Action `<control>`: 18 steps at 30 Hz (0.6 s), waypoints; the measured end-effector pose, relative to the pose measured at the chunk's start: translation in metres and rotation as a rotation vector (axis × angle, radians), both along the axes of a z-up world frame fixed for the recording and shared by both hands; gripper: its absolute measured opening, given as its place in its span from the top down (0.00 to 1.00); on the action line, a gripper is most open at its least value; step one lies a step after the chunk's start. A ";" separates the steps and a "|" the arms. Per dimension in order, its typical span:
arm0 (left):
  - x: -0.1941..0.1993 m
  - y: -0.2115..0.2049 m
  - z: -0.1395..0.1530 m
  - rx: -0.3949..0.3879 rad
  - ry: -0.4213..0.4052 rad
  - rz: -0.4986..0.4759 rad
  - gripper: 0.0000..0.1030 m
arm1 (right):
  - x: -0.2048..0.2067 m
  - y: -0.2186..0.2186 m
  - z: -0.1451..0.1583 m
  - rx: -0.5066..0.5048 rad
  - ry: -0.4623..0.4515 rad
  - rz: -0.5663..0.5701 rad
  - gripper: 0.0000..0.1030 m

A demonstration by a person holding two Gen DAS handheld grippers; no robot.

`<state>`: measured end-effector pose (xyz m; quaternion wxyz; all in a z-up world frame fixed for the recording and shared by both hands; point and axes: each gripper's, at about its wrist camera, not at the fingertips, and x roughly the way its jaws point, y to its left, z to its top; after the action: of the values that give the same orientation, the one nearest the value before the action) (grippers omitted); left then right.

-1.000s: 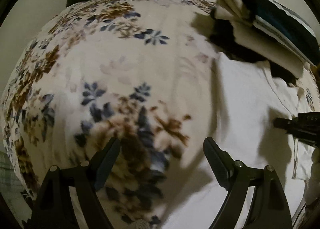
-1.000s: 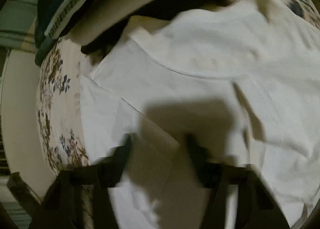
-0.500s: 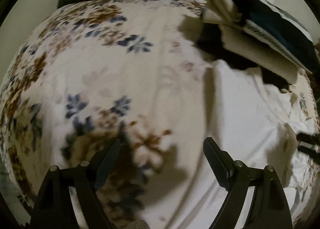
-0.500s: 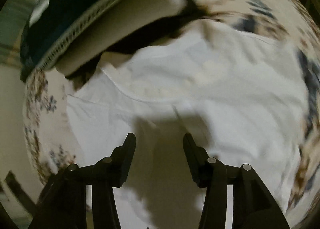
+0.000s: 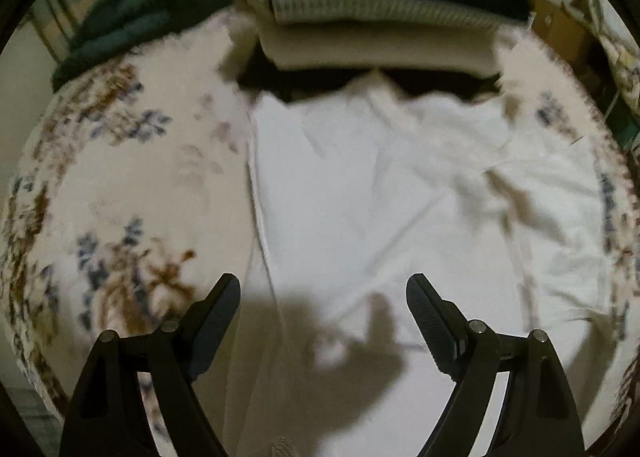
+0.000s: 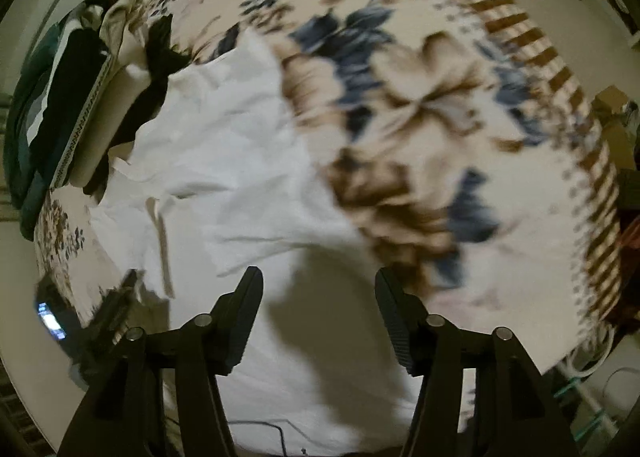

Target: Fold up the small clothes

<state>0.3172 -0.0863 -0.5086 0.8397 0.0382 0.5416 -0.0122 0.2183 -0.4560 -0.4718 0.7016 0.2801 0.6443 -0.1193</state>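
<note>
My left hand-held gripper [image 5: 322, 321] hangs released, jaws spread wide, over the white T-shirt [image 5: 380, 193] lying across the middle of the frame on the floral blanket [image 5: 120, 177]. My right hand-held gripper [image 6: 318, 313] is likewise released, empty, above the shirt's lower part. A stack of folded clothes [image 5: 384, 21] sits at the top, apparently touching the shirt's far edge, though blur obscures it.
</note>
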 end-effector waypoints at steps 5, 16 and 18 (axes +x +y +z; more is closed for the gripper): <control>-0.077 -0.026 0.041 0.020 -0.016 0.089 0.18 | -0.007 -0.043 0.011 0.059 0.008 0.155 0.41; -0.256 -0.170 -0.029 0.014 0.340 0.132 0.18 | -0.008 -0.136 0.000 0.068 0.089 0.433 0.41; -0.275 -0.196 -0.043 -0.002 0.376 0.120 0.18 | -0.006 -0.153 -0.009 0.063 0.101 0.431 0.41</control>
<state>0.0423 -0.2818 -0.5515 0.7230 0.0022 0.6902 0.0303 0.2123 -0.6091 -0.4811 0.6686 0.1515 0.7269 0.0399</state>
